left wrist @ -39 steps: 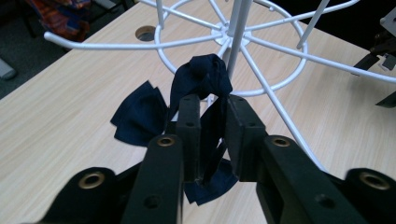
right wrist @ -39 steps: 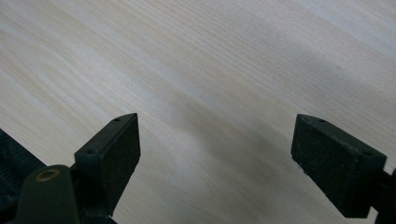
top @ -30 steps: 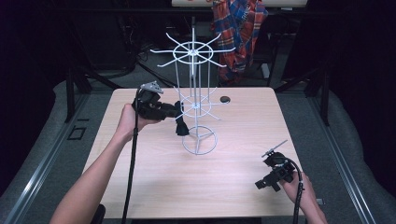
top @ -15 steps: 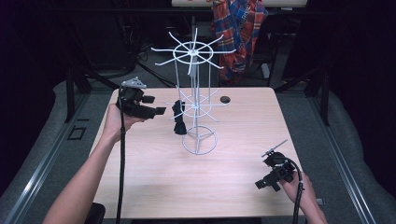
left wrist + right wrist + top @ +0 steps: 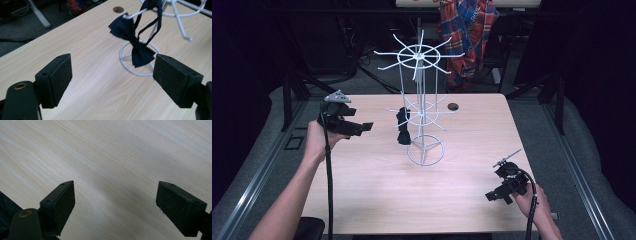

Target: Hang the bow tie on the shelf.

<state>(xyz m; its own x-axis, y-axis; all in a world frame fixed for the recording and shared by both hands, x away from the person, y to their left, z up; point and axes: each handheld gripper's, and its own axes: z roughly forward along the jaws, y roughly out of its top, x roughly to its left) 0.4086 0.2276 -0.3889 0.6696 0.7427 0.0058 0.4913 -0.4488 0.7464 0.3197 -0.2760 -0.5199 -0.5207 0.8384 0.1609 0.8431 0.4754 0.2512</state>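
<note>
Currently: 1 bow tie (image 5: 133,41) on 1 wire rack (image 5: 425,150) | 2 grippers, left (image 5: 112,75), right (image 5: 115,205), jaws wide, empty

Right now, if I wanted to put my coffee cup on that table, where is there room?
Plenty. The table is bare along the near edge between the left gripper and the right gripper, and on the far right beyond the small round hole. The middle is crowded: the white wire rack stands there, a dark bow tie hanging from one arm.

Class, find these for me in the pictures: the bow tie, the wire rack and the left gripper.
bow tie (image 5: 139,51): left gripper view, its knot.
wire rack (image 5: 426,150): high view, its base ring.
left gripper (image 5: 364,127): high view, its jaw tips.
</note>
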